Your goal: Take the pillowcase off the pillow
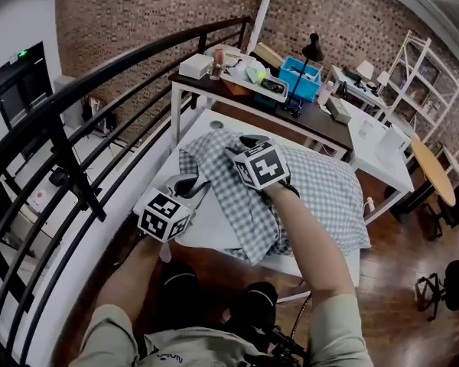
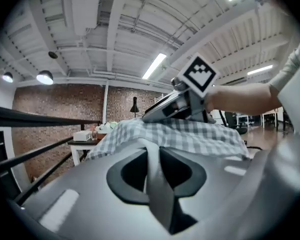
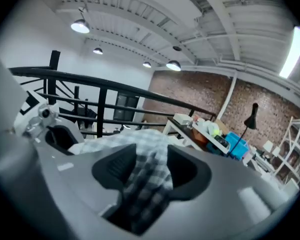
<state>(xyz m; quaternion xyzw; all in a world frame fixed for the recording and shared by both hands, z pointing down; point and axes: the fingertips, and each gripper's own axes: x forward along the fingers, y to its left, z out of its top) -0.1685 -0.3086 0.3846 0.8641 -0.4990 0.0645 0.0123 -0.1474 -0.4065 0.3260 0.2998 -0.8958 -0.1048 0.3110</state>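
A pillow in a grey-and-white checked pillowcase (image 1: 321, 197) lies on a white table (image 1: 214, 121). At its near left end the bare white pillow (image 1: 210, 224) sticks out of the case. My left gripper (image 1: 191, 186) sits at that end, shut on a fold of the white pillow (image 2: 157, 184). My right gripper (image 1: 249, 142) rests on top of the bunched pillowcase near the far left. Its jaws stand apart, with a loose fold of checked cloth (image 3: 147, 179) lying between them. Beyond the left jaws, the left gripper view shows the checked case (image 2: 190, 136).
A black railing (image 1: 76, 90) runs along the left of the table. Behind it stands a dark desk (image 1: 306, 121) with a white box (image 1: 194, 66), a blue bin (image 1: 300, 79) and a black lamp (image 1: 312, 48). A second white table (image 1: 382, 151) and shelving (image 1: 428, 82) are at the right.
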